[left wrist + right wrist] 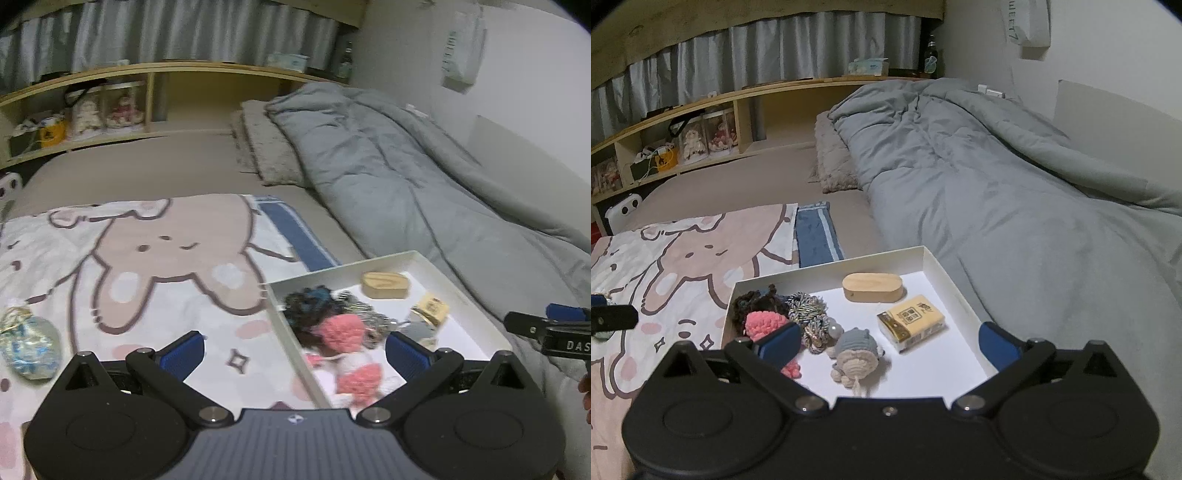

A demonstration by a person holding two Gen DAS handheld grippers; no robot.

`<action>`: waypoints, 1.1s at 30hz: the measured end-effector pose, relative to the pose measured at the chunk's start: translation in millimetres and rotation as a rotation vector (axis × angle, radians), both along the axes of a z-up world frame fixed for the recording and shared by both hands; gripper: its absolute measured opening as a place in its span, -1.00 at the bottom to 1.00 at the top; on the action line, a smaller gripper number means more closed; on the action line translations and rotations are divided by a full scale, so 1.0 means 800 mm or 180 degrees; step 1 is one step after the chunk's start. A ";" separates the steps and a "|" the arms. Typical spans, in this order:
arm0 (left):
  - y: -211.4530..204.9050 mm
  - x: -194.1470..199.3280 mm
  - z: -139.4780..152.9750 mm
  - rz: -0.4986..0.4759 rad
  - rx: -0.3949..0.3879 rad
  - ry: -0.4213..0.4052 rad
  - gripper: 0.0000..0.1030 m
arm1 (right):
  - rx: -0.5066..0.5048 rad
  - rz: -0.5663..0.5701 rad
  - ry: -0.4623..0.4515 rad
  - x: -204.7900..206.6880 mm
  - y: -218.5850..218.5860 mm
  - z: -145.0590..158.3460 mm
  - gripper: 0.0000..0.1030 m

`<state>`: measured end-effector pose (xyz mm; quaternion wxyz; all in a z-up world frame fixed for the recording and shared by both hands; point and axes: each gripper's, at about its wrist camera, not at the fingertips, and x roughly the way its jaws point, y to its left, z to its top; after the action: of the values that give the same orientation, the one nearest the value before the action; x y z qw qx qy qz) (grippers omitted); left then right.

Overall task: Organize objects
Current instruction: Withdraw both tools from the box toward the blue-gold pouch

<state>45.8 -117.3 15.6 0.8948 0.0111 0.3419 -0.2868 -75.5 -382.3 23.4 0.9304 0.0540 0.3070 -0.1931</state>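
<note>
Hovering over white tray (934, 267) rim | left tongs (295, 350), right tongs (888, 341) released, nothing grasped

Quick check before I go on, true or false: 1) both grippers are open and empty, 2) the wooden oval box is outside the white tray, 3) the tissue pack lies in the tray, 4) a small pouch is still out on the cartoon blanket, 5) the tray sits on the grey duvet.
1) True: the left gripper and the right gripper both stand open, holding nothing.
2) False: the wooden oval box lies inside the white tray, near its far wall.
3) True: the tissue pack lies on the tray floor.
4) True: the small pouch lies on the cartoon blanket.
5) False: the tray lies beside the grey duvet.
</note>
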 end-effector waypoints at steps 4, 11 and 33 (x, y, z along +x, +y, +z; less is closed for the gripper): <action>0.025 0.010 -0.001 0.0163 0.0034 -0.0018 1.00 | 0.0033 0.0064 -0.0032 0.013 0.014 -0.002 1.00; 0.078 0.031 -0.001 0.0493 0.0069 -0.0059 1.00 | 0.0097 0.0276 -0.0109 0.048 0.051 -0.004 1.00; 0.231 0.112 -0.015 0.1467 -0.0011 -0.0094 1.00 | 0.0303 0.1246 -0.0260 0.181 0.207 -0.047 1.00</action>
<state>135.7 67.4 3.5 0.9416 -0.0646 0.3218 -0.0751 69.6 -216.5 -14.3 0.9582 0.0450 0.2824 0.0084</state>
